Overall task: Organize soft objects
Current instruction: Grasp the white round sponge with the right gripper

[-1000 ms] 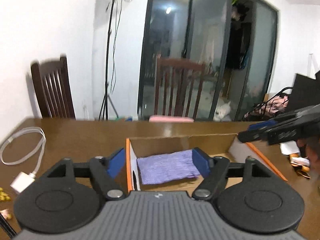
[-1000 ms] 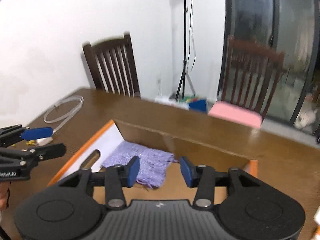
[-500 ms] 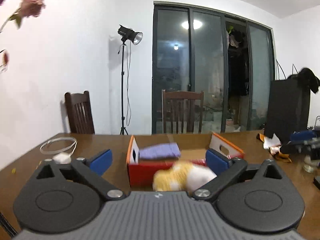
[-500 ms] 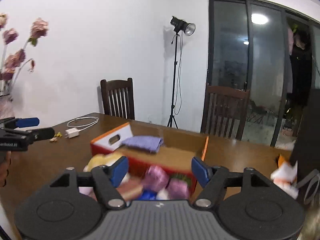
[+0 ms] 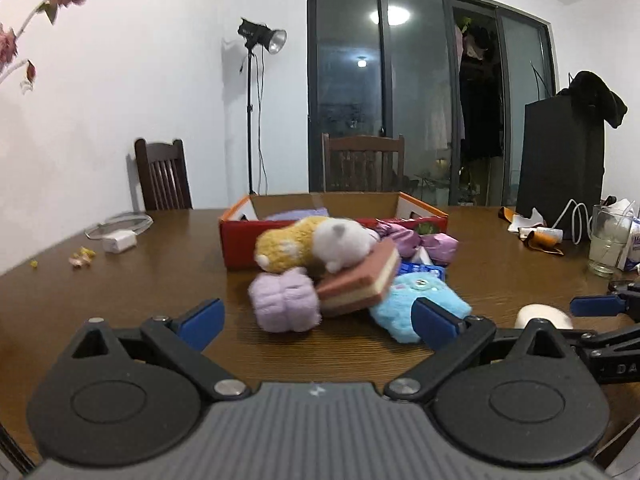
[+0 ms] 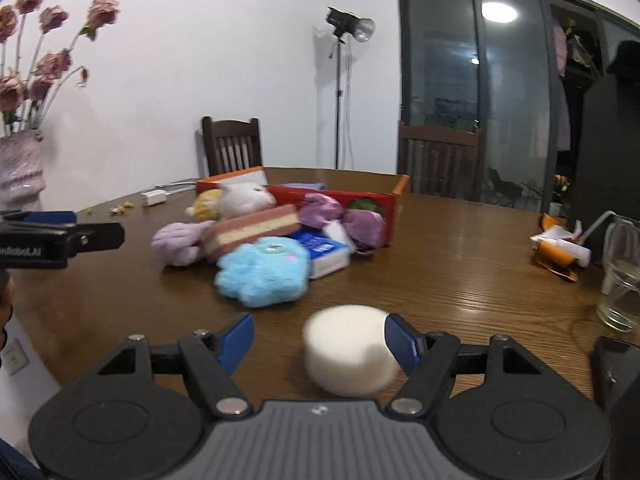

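While the left gripper (image 5: pixel 316 322) gapes wide and empty before the toy pile, the sponge (image 6: pixel 347 350) sits between the right gripper's (image 6: pixel 318 340) parted fingers, against the right-hand pad.

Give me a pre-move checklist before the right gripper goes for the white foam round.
1. Right gripper jaws apart: ok, open.
2. White foam round between the fingers: ok, though off centre, close to one pad, with a gap on the other side.
3. Pads pressing the round: cannot tell on the near side; the other is clear.
4. Left gripper free: ok, open wide, nothing between its jaws.
5. Box has room: ok, only the purple cloth shows inside, but much of its floor is hidden.
6. Path to the box: not ok, the plush pile, with the blue plush nearest, lies in between.
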`<state>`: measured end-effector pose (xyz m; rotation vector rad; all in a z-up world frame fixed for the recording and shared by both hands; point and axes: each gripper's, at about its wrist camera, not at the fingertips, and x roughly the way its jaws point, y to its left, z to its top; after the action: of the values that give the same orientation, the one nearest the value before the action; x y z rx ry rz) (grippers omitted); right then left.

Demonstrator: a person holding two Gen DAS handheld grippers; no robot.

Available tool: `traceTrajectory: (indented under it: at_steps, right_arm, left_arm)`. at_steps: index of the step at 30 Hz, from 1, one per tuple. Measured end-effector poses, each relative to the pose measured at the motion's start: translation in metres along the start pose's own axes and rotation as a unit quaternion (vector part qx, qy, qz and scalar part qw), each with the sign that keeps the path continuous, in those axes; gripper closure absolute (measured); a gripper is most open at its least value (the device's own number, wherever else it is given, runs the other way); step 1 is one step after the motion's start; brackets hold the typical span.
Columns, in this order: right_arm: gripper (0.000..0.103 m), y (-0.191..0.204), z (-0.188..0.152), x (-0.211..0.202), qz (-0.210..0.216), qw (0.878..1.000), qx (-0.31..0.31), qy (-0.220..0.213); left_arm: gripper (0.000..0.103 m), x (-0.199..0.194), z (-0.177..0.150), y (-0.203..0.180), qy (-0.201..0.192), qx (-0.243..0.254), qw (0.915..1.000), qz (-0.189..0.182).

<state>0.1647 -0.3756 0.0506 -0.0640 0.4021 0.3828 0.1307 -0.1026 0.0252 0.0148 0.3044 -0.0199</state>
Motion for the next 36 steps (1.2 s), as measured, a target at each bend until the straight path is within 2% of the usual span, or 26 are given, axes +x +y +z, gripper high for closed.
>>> traceTrajectory:
  at_steps: [2,4,6,9,10,13,16,18,23,25,27,30,32,34,36]
  right_arm:
    - [0.033,-0.012,0.000,0.008,-0.011,1.000,0.012,0.019]
    - [0.046,-0.019,-0.002,0.018,-0.001,0.998,0.037,0.048]
    - [0.046,-0.017,-0.004,0.027,0.052,0.996,0.052,0.053]
    - [0.047,0.000,-0.001,0.034,0.132,0.988,0.054,0.052]
    - [0.047,0.004,0.001,0.035,0.145,0.987,0.053,0.050]
    - [0.047,0.004,0.005,0.035,0.162,0.984,0.059,0.049]
    - [0.047,-0.013,0.009,0.036,0.168,0.980,0.091,0.057]
    - [0.046,-0.024,0.011,0.038,0.163,0.978,0.111,0.069]
    - [0.047,-0.026,0.015,0.030,0.164,0.976,0.128,0.058]
    - [0.046,-0.028,0.015,0.027,0.168,0.974,0.142,0.056]
    - [0.046,-0.029,0.014,0.025,0.156,0.975,0.147,0.059]
    - [0.046,-0.028,0.011,0.022,0.132,0.979,0.140,0.072]
    - [0.049,-0.029,0.009,0.019,0.122,0.979,0.141,0.078]
    - [0.058,-0.031,0.007,0.016,0.125,0.977,0.152,0.077]
    - [0.065,-0.033,0.006,0.015,0.122,0.977,0.161,0.074]
  left_arm:
    - [0.001,0.005,-0.001,-0.004,0.010,-0.009,0.9999,0.000]
    - [0.002,0.011,-0.001,-0.008,0.021,-0.016,0.9997,0.004]
    - [0.005,0.019,-0.001,-0.011,0.035,-0.017,0.9991,0.014]
    - [0.019,0.029,0.001,-0.011,0.059,-0.025,0.9977,0.025]
    - [0.024,0.031,0.002,-0.009,0.066,-0.033,0.9971,0.021]
    - [0.026,0.036,0.005,-0.002,0.084,-0.065,0.9943,0.006]
    - [0.025,0.041,0.007,-0.004,0.097,-0.077,0.9922,-0.010]
    - [0.025,0.045,0.009,-0.010,0.106,-0.077,0.9907,-0.036]
    - [0.030,0.054,0.012,-0.023,0.129,-0.082,0.9827,-0.104]
    - [0.034,0.057,0.011,-0.024,0.140,-0.084,0.9790,-0.122]
    - [0.036,0.059,0.010,-0.026,0.154,-0.085,0.9747,-0.138]
    - [0.044,0.059,0.007,-0.030,0.167,-0.081,0.9690,-0.163]
    - [0.045,0.058,0.006,-0.032,0.174,-0.086,0.9628,-0.188]
    - [0.048,0.056,0.006,-0.035,0.177,-0.092,0.9577,-0.207]
    - [0.051,0.055,0.006,-0.039,0.176,-0.089,0.9570,-0.213]
